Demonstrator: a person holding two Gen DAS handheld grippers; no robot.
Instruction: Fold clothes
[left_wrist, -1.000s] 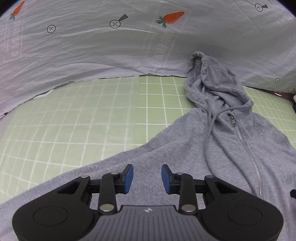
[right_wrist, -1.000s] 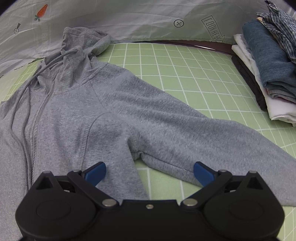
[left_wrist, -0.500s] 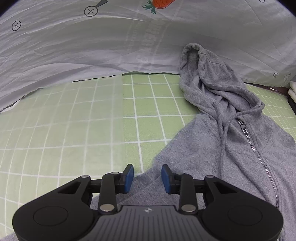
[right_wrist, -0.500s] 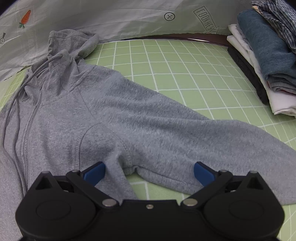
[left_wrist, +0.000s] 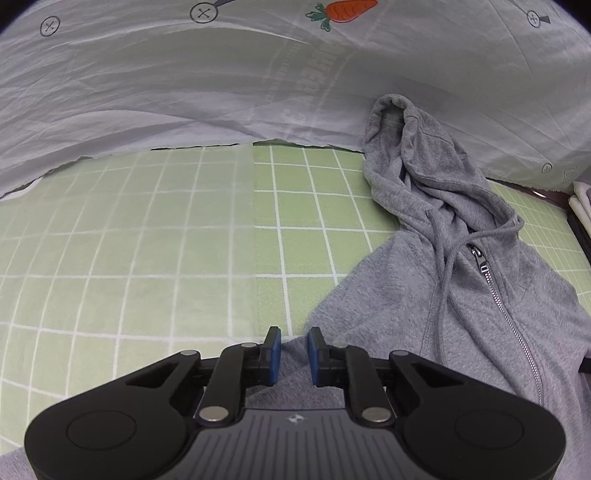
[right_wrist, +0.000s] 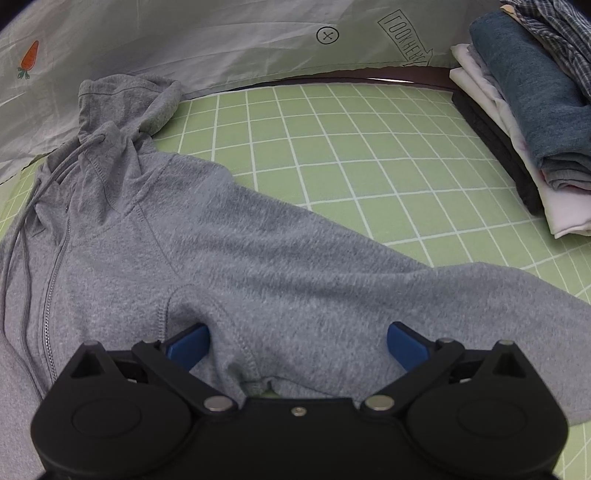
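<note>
Evidently the grey zip-up hoodie (left_wrist: 476, 295) has been spread face up on the green grid mat (left_wrist: 155, 236) so that its sleeves can be folded inward first. It lies flat with the zipper closed, the hood (left_wrist: 410, 147) crumpled up against the white carrot-print sheet (left_wrist: 184, 92) at the back, and both drawstrings trailing down the chest. The fabric is a soft marled knit, lightly rumpled at the shoulders.

The left tool (left_wrist: 294, 354) sits low over the upper edge of the hoodie's left sleeve, its blue pads narrow and closing with grey cloth between them; whether they already pinch it cannot be told, as a gap still shows. That placement suits lifting the sleeve by its edge.

The right tool (right_wrist: 295, 345) hangs with its jaws wide, straddling the armpit seam where the right sleeve (right_wrist: 369, 280) meets the body, ready to take hold. A stack of folded clothes (right_wrist: 524, 110) waits at the mat's far right edge, well apart from the hoodie.
</note>
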